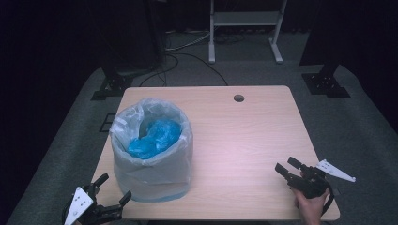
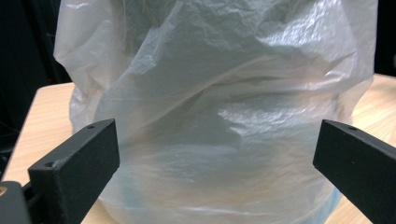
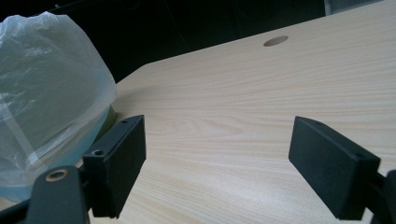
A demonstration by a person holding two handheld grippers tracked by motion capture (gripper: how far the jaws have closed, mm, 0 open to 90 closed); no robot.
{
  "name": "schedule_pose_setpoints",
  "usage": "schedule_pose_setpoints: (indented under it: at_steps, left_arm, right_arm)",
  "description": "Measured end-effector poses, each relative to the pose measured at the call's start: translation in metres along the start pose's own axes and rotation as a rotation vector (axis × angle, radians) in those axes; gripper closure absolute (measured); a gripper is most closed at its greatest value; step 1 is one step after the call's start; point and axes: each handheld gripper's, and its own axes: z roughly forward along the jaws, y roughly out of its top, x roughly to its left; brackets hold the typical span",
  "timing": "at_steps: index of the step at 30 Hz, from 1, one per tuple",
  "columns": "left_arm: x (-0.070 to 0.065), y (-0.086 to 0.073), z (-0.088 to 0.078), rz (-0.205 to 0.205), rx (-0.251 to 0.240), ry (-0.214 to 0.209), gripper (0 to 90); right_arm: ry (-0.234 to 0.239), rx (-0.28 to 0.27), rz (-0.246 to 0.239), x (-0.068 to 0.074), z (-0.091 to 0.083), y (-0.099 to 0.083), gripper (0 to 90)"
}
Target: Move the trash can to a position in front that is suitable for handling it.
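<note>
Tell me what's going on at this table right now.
A person holds a gripper in each hand at a wooden table. A bin lined with a clear plastic bag stands on the table's left side, with something blue inside it. The left gripper is open, close in front of the bin, not touching it. The right gripper rests open over the table's right side, holding nothing.
</note>
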Motion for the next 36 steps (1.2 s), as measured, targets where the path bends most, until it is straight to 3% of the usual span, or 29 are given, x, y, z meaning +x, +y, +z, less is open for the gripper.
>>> schedule_pose_setpoints:
  at_steps: [14, 20, 36]
  left_arm:
    - [-0.004, 0.0, 0.001, 0.024, 0.015, 0.005, 0.0]
    - [-0.009, 0.0, 0.006, 0.069, 0.041, 0.004, 0.0]
    - [-0.013, 0.002, 0.024, 0.051, 0.04, -0.023, 0.0]
  right_arm:
    - [0.021, 0.015, -0.022, 0.006, 0.007, 0.0, 17.7]
    - [0.02, 0.008, -0.03, 0.009, 0.006, 0.001, 17.7]
    - [0.044, 0.033, -0.057, 0.012, 0.017, 0.003, 17.7]
